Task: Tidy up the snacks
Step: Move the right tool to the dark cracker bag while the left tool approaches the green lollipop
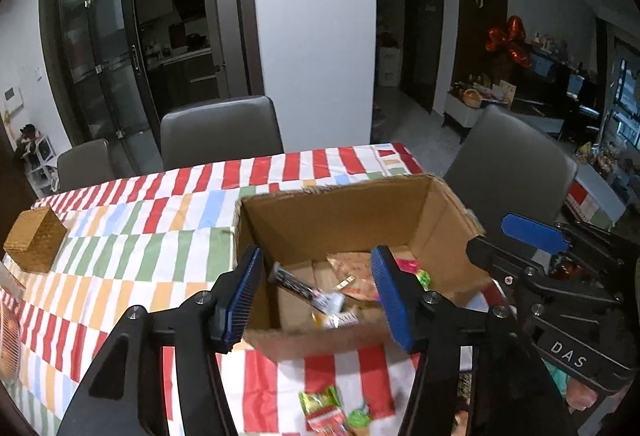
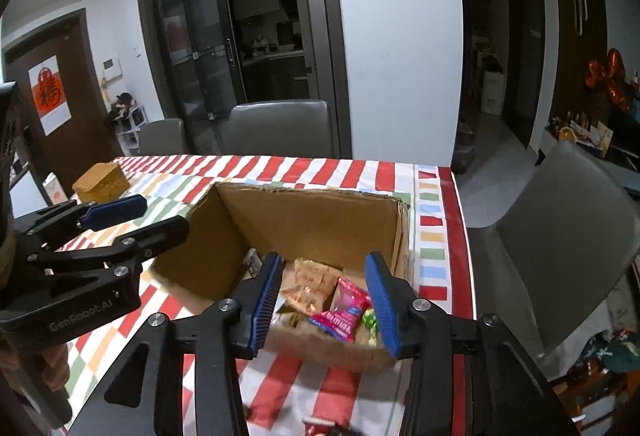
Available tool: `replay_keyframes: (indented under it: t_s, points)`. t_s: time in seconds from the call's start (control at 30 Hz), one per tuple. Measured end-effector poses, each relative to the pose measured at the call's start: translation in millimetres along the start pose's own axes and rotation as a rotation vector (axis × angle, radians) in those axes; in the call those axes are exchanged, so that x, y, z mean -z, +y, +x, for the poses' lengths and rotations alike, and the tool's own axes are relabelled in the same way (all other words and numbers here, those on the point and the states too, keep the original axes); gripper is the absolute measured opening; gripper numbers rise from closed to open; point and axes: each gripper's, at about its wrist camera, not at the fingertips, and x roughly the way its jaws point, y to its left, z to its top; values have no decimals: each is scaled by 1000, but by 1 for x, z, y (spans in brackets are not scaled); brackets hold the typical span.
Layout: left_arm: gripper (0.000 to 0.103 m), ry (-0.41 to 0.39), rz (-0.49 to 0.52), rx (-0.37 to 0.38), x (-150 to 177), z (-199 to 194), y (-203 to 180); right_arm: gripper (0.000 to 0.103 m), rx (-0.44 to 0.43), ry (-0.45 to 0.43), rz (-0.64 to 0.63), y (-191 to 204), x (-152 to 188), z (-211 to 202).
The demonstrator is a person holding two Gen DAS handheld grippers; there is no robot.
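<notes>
Brown corrugated cardboard forms the open-topped box (image 1: 340, 220) that stands on the striped tablecloth (image 1: 160, 228), near the table's right edge. The red border of the cloth (image 2: 448, 220) runs just beside the box's right wall. To the left of the box, the cloth lies bare as far as a small woven box (image 1: 34, 240) near the far-left corner. 2 grey chairs (image 1: 220, 128) stand behind the far edge, and 1 more (image 2: 568, 220) stands off the right edge.

The left gripper (image 1: 316, 296) hangs over the near wall of the box with its 2 blue pads spread wide and nothing between them. A dark wrapped bar (image 1: 304, 290) lies inside the box between those pads, below them. The right gripper (image 2: 324, 300) is likewise spread wide and empty, above the box's near-right corner. A pink packet (image 2: 346, 312) and a tan pouch (image 2: 308, 282) lie in the box between its pads.

The left wrist view alone shows a green-and-red snack packet (image 1: 332, 410) lying on the cloth outside the box, just in front of its near wall, beneath the left gripper. That view also shows the right gripper (image 1: 520, 236) from the side, at the box's right wall. The right wrist view alone shows the left gripper (image 2: 132, 220) from the side, at the box's left wall, and a door with a red paper sign (image 2: 50, 96).
</notes>
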Motion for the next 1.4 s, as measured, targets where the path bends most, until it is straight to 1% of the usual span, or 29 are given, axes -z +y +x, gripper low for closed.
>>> replay_keyframes:
  t_s: [0.07,0.2,0.4,0.53,0.67,0.73,0.9,1.0,1.4]
  points:
    - [56,-8,8,11,6,-8,-4,49,-8,-13,-3,3,7,-12]
    - [58,-28,24,27,22,-29,-11,49,-7,-24,-4,6,19,-30]
    - [60,-54,32,15,45,-55,-13,49,-20,-19,4,12,39,-49]
    - [60,-49,33,5,65,-63,-12,49,-16,-7,8,16,53,-54]
    - [60,-30,27,23,81,-67,-14,50,-20,18,20,19,70,-56]
    - [61,-21,25,27,89,-67,-16,55,-20,35,25,22,80,-57]
    - [61,2,24,29,112,-65,-16,56,-18,85,58,19,101,-51]
    - [61,23,29,35,125,-61,-18,60,-7,114,80,16,114,-47]
    - [61,125,3,77,164,-28,-23,60,24,225,169,2,163,-24]
